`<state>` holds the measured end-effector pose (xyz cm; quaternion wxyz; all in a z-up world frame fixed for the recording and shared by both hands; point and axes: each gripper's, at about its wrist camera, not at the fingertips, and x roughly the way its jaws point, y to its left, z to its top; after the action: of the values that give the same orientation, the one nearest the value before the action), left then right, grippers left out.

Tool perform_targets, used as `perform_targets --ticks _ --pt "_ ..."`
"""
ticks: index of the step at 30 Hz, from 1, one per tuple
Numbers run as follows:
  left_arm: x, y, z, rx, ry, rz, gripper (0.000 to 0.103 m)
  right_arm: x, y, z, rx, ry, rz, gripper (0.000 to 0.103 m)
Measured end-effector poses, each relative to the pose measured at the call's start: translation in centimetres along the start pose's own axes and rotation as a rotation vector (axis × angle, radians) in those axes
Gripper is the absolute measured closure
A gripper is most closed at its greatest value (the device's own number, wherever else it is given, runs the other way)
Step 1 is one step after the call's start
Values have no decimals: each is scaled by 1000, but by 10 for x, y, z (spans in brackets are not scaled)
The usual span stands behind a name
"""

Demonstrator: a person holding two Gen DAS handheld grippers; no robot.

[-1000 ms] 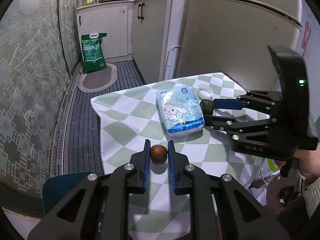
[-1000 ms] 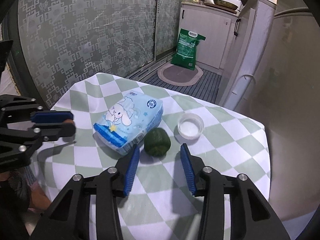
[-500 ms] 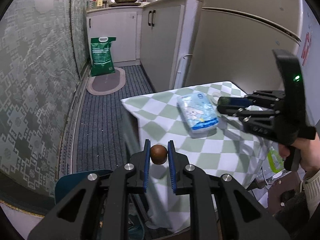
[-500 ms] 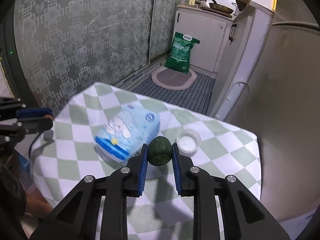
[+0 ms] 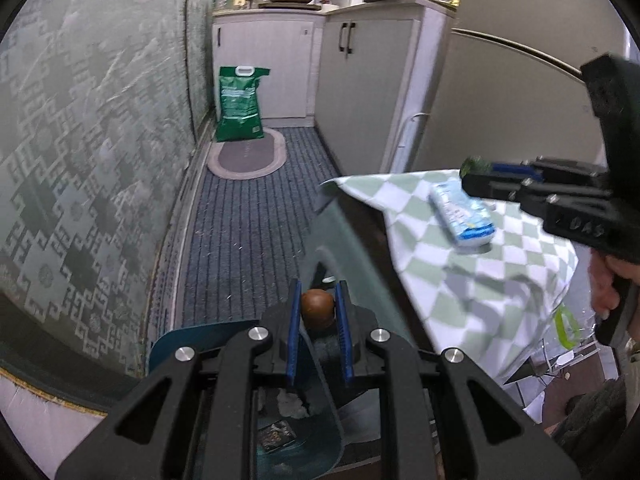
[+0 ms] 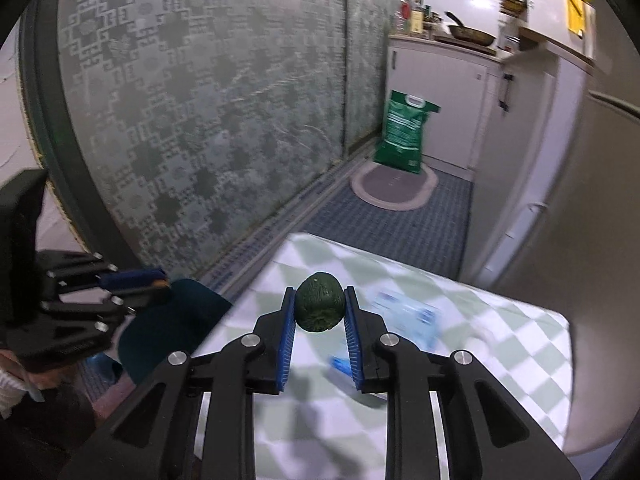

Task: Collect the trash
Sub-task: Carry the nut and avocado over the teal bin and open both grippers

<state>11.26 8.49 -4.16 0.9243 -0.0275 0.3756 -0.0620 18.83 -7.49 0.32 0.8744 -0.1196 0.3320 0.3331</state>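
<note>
Left gripper (image 5: 317, 334): pinching brown ball (image 5: 317, 309) above teal bin (image 5: 200, 338). Right gripper (image 6: 320, 330): clamping green ball (image 6: 319, 307) over worktop (image 6: 500, 344), bin at 9 o'clock. Risk: early release, ball rolls across floor.

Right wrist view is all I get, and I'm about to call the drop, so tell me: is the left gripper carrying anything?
Observer: Yes. In the left wrist view the left gripper is shut on a brown ball.
Operator: Is it over the bin? I only see a teal edge.
Observer: It looks so. The teal bin sits right below the fingers, and its open mouth shows some scraps inside.
Operator: And the blurred blue thing on my table?
Observer: A blue tissue pack, lying flat on the checked tablecloth.
</note>
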Motion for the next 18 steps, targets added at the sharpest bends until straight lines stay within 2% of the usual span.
perform_targets --ticks 10,18 --pt "16 53 -36 -50 94 70 85 13 55 20 -55 -1 93 80" --pt "41 76 -74 -68 218 86 85 38 93 24 -89 48 133 80"
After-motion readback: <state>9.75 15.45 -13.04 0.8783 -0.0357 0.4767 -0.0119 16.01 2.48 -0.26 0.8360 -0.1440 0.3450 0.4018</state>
